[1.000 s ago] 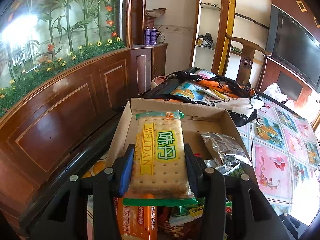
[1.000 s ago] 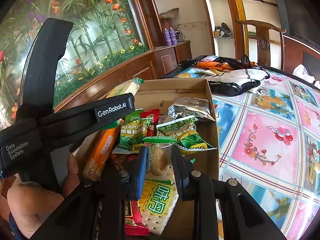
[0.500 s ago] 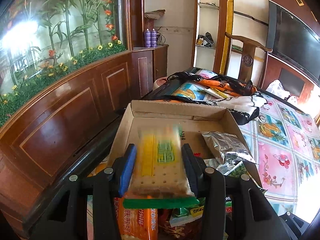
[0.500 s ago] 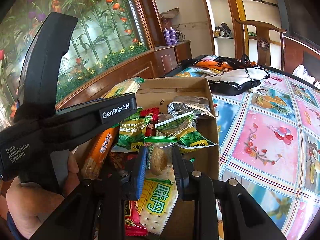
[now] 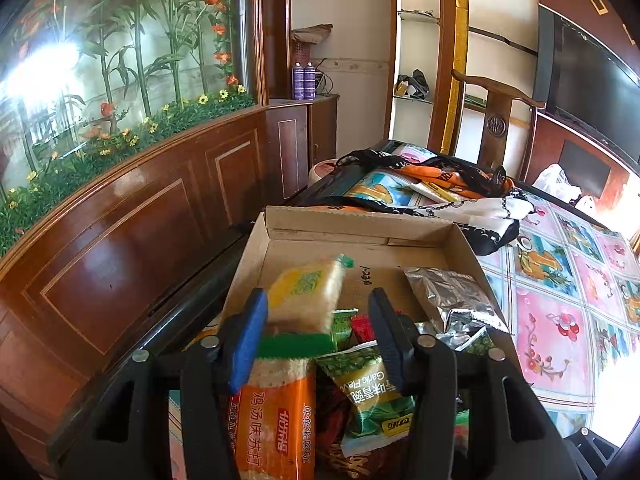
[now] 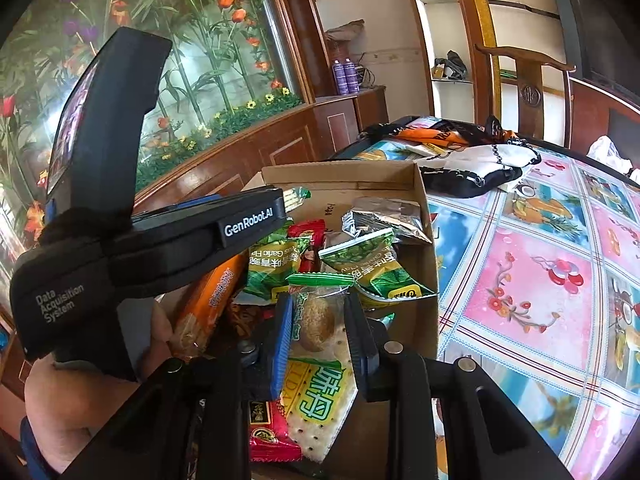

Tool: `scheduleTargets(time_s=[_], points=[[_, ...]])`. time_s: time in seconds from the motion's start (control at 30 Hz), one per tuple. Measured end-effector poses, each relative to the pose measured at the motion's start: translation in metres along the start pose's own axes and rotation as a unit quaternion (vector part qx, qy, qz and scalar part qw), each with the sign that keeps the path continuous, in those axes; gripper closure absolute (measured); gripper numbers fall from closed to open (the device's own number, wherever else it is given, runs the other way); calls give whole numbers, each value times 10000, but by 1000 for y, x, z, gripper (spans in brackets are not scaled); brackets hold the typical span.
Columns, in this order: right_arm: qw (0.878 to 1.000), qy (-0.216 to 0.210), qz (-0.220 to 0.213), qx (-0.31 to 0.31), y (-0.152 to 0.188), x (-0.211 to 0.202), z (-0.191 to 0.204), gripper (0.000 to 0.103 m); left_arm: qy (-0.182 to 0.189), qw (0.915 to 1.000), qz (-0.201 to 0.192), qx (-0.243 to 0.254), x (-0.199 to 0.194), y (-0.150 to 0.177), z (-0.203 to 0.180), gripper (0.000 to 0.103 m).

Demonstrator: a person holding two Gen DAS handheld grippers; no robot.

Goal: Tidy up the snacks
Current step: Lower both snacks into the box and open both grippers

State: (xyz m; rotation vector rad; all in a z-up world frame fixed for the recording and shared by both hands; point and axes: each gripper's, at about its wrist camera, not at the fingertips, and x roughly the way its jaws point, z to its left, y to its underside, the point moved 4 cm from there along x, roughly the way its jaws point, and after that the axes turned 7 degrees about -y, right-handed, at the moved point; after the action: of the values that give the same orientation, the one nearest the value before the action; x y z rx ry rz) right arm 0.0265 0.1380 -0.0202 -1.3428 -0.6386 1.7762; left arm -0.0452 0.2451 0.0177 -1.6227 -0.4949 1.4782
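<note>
The left gripper's (image 6: 276,204) black side reads "GenRobot.AI", and its body nearer the hand "Data Acquisition System". A green pea packet (image 6: 276,268) shows "Garlic Fla…", cut off. The orange cracker pack (image 5: 276,424) carries Chinese characters, "鸡汤味苏打". The cracker pack (image 6: 320,396) under the right gripper (image 6: 318,308) shows large Chinese characters and part of "…LDA…".

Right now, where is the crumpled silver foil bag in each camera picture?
Left wrist view: the silver foil bag lies right of centre, against the right wall of the cardboard box.
Right wrist view: the bag sits just above centre, at the box's right wall.
Shared landmark: the black-and-white cloth beyond the box's far right corner.
</note>
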Motion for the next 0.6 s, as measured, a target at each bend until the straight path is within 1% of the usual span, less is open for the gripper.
scheduleTargets(time_s=[0.07, 0.13, 0.23, 0.3, 0.5, 0.57, 0.6], points=[[10000, -16, -2, -13, 0, 0, 0, 64, 3, 10000, -18, -21, 0, -1, 1, 49], [10000, -8, -35, -18, -1, -2, 1, 61, 26, 10000, -36, -35, -1, -2, 1, 48], [9999, -35, -97, -16, -2, -7, 0, 61, 77, 9999, -97, -44, -4, -2, 0, 46], [9999, -30, -145, -17, -3, -12, -1, 61, 101, 9999, -131, -7, -5, -2, -3, 42], [9997, 124, -212, -54, -1, -24, -8, 53, 45, 9997, -224, 34, -8, -2, -6, 35], [9996, 144, -243, -55, 1, -29, -9, 47, -13, 9997, -249, 38, -8, -2, -6, 34], [9996, 119, -250, -49, 1, -31, -10, 47, -35, 9996, -264, 39, -8, -2, -7, 33]])
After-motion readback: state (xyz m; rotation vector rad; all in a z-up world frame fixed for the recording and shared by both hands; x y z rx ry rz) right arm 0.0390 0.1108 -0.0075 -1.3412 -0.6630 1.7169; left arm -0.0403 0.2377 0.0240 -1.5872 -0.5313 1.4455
